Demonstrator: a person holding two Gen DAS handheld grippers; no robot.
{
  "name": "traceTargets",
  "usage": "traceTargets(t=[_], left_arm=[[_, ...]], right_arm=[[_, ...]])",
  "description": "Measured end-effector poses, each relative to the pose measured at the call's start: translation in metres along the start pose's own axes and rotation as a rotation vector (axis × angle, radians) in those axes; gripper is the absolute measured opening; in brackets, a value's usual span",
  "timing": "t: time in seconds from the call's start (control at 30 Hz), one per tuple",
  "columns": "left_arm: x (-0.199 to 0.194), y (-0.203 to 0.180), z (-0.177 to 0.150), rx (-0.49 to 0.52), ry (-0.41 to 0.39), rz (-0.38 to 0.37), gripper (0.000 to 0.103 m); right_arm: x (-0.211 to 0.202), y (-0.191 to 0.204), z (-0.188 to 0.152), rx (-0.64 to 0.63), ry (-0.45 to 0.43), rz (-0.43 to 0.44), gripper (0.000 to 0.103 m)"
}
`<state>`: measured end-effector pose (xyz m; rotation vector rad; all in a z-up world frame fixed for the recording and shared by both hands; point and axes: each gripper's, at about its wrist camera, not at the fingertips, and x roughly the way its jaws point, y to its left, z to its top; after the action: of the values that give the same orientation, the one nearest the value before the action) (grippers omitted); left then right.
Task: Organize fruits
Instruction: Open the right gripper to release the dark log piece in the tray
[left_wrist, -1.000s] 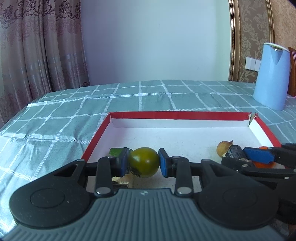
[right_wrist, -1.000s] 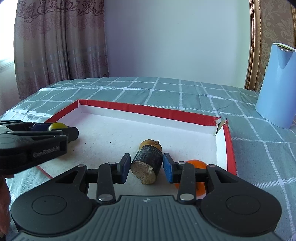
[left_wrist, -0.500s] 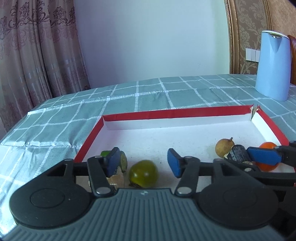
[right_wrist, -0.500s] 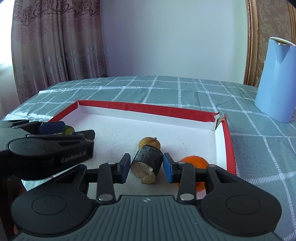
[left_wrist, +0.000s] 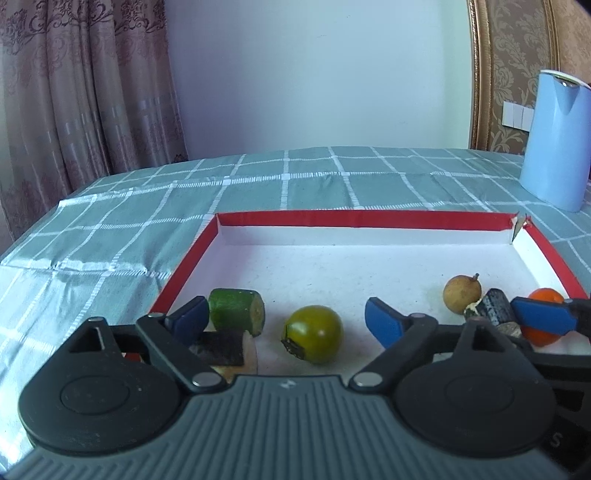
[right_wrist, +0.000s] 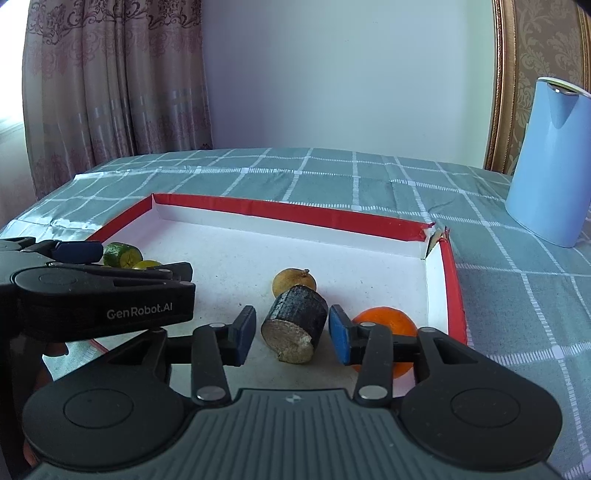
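Observation:
A red-rimmed white tray (left_wrist: 354, 218) holds the fruit. My left gripper (left_wrist: 286, 317) has its jaws opening wide. A green round fruit (left_wrist: 314, 338) lies on the tray floor between the pads, touching neither. A green cucumber chunk (left_wrist: 236, 310) and a dark-skinned piece (left_wrist: 221, 349) sit by its left finger. My right gripper (right_wrist: 291, 328) is also opening, and a dark-skinned cylinder chunk (right_wrist: 295, 325) stands between its pads with a sliver of gap on each side. A small brown fruit (right_wrist: 293, 280) lies behind it, and an orange (right_wrist: 384, 325) sits beside the right pad.
A tall light-blue jug (right_wrist: 550, 162) stands on the green checked tablecloth (left_wrist: 147, 221) at the far right, beyond the tray's torn corner (right_wrist: 436, 236). Curtains hang behind the table's left edge. The left gripper's black body (right_wrist: 99, 295) crosses the tray's left side.
My left jaws spread wide and let go of the green round fruit, which now rests on the tray. My right jaws parted slightly off the dark chunk.

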<state>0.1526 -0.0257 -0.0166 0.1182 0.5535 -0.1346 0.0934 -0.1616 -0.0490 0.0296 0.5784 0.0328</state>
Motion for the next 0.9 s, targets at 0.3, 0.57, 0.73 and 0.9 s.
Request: traceTargets(t=[0.3,0.57,0.73,0.9], left_arm=[[-0.009,0.011,-0.003,-0.029,-0.020,0.027,0.096],[-0.015,0.014,-0.007,-0.027,-0.033,0.048,0.100],[-0.018,0.016,-0.009,-0.032,-0.032,0.044,0.100],[-0.030,0.018,-0.015,-0.029,-0.054,0.043,0.101]], right_arm=[[-0.010,0.000,-0.004,0.003,-0.042,0.003,0.065],[-0.020,0.005,-0.007,-0.011,-0.093,-0.015,0.087],[-0.026,0.011,-0.008,-0.072,-0.137,-0.048,0.089],[-0.030,0.008,-0.010,-0.049,-0.142,-0.044,0.089]])
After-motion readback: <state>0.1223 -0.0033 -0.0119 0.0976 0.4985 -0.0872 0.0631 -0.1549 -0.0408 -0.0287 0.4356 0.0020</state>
